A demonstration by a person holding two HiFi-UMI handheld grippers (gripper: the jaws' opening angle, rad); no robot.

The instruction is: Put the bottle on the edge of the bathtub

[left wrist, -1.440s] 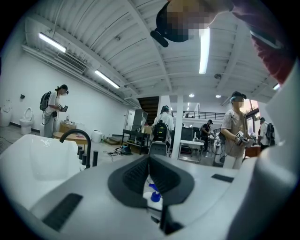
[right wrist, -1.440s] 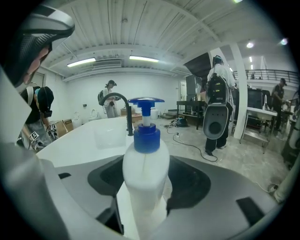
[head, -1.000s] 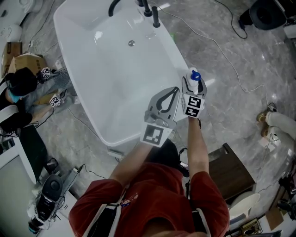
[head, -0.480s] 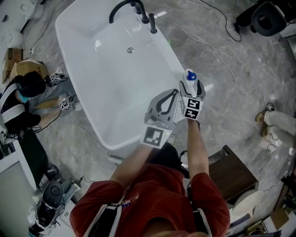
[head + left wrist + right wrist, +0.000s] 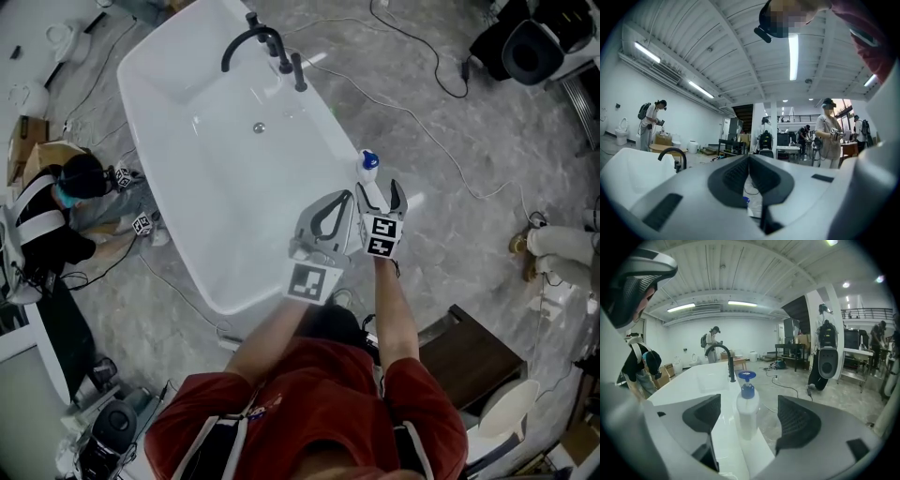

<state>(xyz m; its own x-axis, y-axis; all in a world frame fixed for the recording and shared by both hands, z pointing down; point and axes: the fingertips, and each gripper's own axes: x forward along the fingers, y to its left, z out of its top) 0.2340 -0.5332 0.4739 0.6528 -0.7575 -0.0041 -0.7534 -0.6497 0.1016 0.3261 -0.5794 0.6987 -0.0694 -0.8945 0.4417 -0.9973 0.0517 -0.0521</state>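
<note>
A white bottle (image 5: 367, 167) with a blue pump cap stands upright on the right rim of the white bathtub (image 5: 330, 127). My right gripper (image 5: 381, 191) sits just behind it, open wide. In the right gripper view the bottle (image 5: 747, 412) stands in the gap between the dark pads (image 5: 797, 420), with space on both sides and nothing touching it. My left gripper (image 5: 339, 197) hovers over the tub's near right side, beside the right one, shut with nothing in it. In the left gripper view its jaws meet at a closed tip.
A black faucet (image 5: 255, 42) arches over the tub's far end, and a drain (image 5: 259, 126) sits in the basin. Cables (image 5: 422, 103) trail over the marble floor to the right. A person (image 5: 70, 183) crouches left of the tub. A dark wooden box (image 5: 466, 349) stands near right.
The right gripper's jaws have spread off the bottle and drawn back a little. The bottle stays standing on the rim. The left gripper has kept its place beside the right one.
</note>
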